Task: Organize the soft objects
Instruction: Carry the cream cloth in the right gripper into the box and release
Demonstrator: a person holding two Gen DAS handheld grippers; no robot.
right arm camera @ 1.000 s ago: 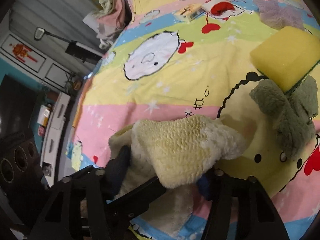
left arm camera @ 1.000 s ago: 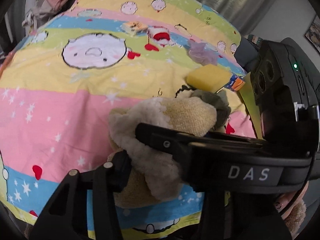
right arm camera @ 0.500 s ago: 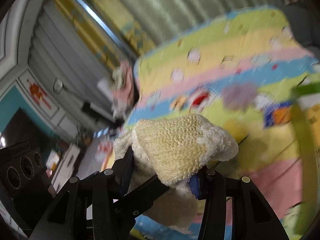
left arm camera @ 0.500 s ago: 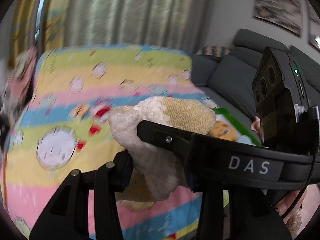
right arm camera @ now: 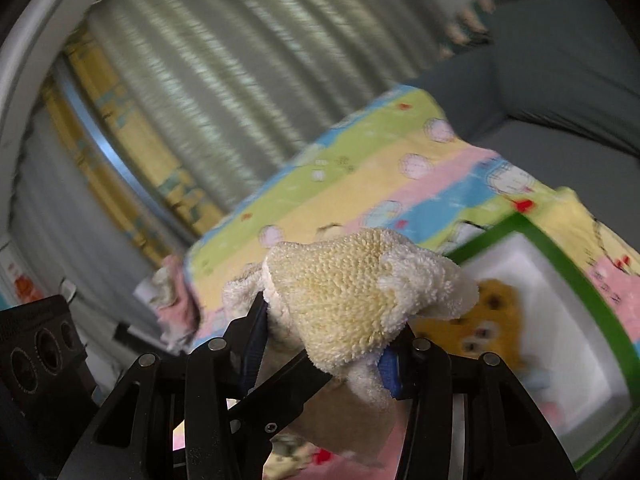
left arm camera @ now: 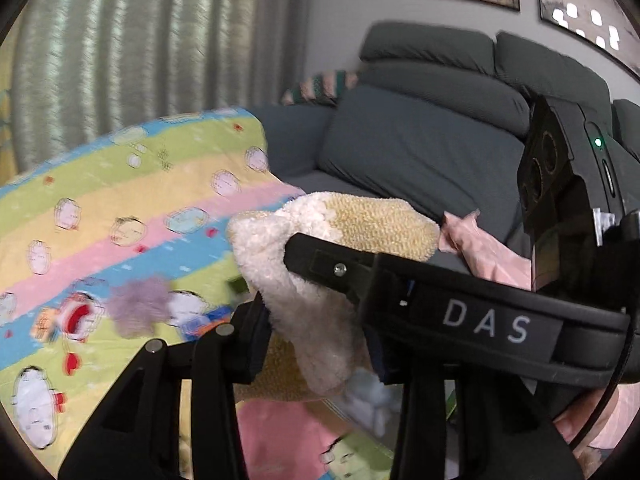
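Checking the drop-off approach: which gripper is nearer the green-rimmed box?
Right. The right gripper is just left of the green-rimmed box in its view; the left gripper, sharing the cream cloth, sits farther from it.

Green-rimmed bin (right arm camera: 560,264) open-topped ahead — grey sofa (left arm camera: 420,152) behind.

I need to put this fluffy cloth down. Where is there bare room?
The striped sheet is bare above the purple fluffy piece; the grey sofa seat too. The green-rimmed box already holds a brown plush.

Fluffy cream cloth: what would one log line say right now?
held: cream cloth | by: left tongs and right tongs, both clamped | position: lifted above striped bedsheet | nearby: green-rimmed box
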